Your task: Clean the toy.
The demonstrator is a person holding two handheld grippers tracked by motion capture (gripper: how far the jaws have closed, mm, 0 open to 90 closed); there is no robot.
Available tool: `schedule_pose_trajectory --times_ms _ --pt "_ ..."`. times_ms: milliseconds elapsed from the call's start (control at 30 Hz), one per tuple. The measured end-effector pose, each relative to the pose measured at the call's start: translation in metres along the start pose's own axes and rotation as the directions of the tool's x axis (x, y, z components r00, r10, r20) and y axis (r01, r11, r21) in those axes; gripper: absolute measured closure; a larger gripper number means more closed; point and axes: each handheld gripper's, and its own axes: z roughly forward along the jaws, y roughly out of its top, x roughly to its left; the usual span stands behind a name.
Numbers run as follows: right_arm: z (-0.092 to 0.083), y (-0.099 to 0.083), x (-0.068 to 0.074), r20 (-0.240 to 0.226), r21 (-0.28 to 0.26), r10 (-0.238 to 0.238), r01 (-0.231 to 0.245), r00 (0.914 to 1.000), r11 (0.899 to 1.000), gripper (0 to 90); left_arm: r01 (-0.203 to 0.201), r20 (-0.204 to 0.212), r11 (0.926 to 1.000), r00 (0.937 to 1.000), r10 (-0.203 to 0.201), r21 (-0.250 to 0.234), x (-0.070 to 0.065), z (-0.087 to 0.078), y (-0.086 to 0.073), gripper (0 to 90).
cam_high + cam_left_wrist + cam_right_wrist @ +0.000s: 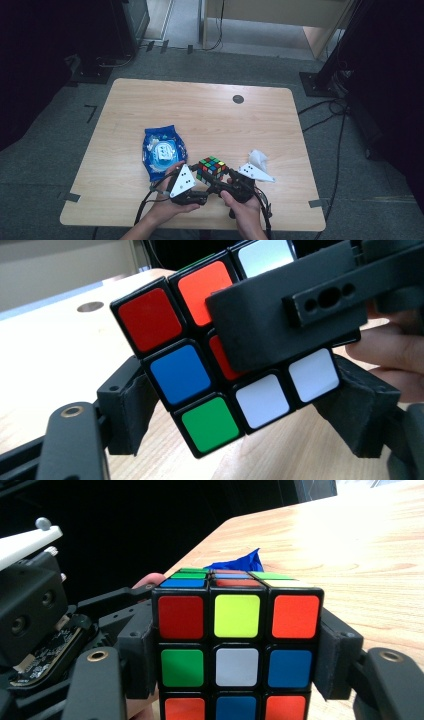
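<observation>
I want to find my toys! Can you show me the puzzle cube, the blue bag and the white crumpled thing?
Puzzle cube (236, 666): right gripper view, its white centre sticker.
Blue bag (163, 151): high view, its white label in the middle.
White crumpled thing (258, 157): high view, its middle, near the table's front right.

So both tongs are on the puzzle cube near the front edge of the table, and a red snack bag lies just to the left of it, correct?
Not quite: the snack bag is blue, not red, as the high view shows. The rest holds: the left tongs and right tongs meet at the puzzle cube near the table's front edge, with the bag just to its left.
</observation>
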Motion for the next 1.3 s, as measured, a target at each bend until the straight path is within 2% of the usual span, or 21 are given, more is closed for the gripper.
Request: schedule_pose_trajectory --times_ms 133,233,267,400,467,533,667,800,933,1033,1133,1300 --pt "-0.0007 0.0007 -0.0017 0.002 0.013 -0.002 0.002 1.0 1.0 32.2 -0.027 0.011 0.9996 0.9996 0.027 0.0 0.001 -0.0014 -0.0014 24.4" --pt "-0.003 0.0022 -0.004 0.007 0.014 0.008 -0.008 0.9999 1.0 31.9 -0.034 0.012 0.9993 0.9993 0.035 -0.013 0.0041 -0.0042 -0.0029 32.9" --pt "-0.0039 0.0031 -0.0052 0.003 0.012 0.012 -0.012 0.9999 1.0 31.7 -0.03 0.019 0.9994 0.9993 0.031 -0.016 0.005 -0.005 -0.0029 33.1" --pt "-0.0045 0.0035 -0.0053 -0.003 0.021 0.018 -0.018 0.9998 1.0 32.4 -0.05 0.013 0.9986 0.9986 0.051 -0.015 0.0038 -0.0044 -0.0041 33.2" --pt "-0.0049 0.0028 -0.0051 0.006 0.016 0.028 -0.028 0.9996 0.999 34.2 -0.063 -0.014 0.998 0.9979 0.063 -0.009 0.0009 -0.0027 -0.004 32.8" --pt "-0.0044 0.0019 -0.0037 0.015 0.015 0.024 -0.024 0.9996 1.0 34.4 -0.04 -0.011 0.9992 0.9992 0.04 -0.01 0.0002 -0.0016 -0.0029 31.2" --pt "-0.0015 -0.0005 -0.0014 0.012 0.024 0.018 -0.018 0.9998 1.0 34.4 -0.031 -0.019 0.9994 0.9993 0.031 -0.013 -0.0003 -0.002 -0.0014 28.7" --pt "0.0008 -0.002 -0.001 0.008 0.041 0.023 -0.024 0.9997 0.999 34.2 -0.04 -0.042 0.9992 0.9983 0.04 -0.008 -0.0005 -0.0028 -0.0014 32.2" --pt "-0.0005 0.0 -0.0029 -0.007 0.043 0.035 -0.035 0.9994 0.998 32.7 -0.046 -0.021 0.9989 0.9987 0.046 -0.009 0.0022 -0.0049 -0.0024 33.7" --pt "-0.0013 0.0019 -0.0045 -0.011 0.041 0.042 -0.042 0.999 0.998 32.3 -0.047 -0.022 0.9989 0.9987 0.046 -0.008 0.0022 -0.0045 -0.0037 33.7" --pt "-0.0015 0.0016 -0.006 -0.017 0.047 0.051 -0.05 0.9985 0.998 33.5 -0.066 -0.036 0.9978 0.9972 0.066 -0.001 0.0003 -0.0036 -0.0039 33.8" --pt "-0.001 0.0002 -0.0047 -0.001 0.057 0.038 -0.038 0.9993 0.998 34.5 -0.048 -0.04 0.9986 0.998 0.049 0.02 -0.0011 0.0003 -0.0037 31.7"
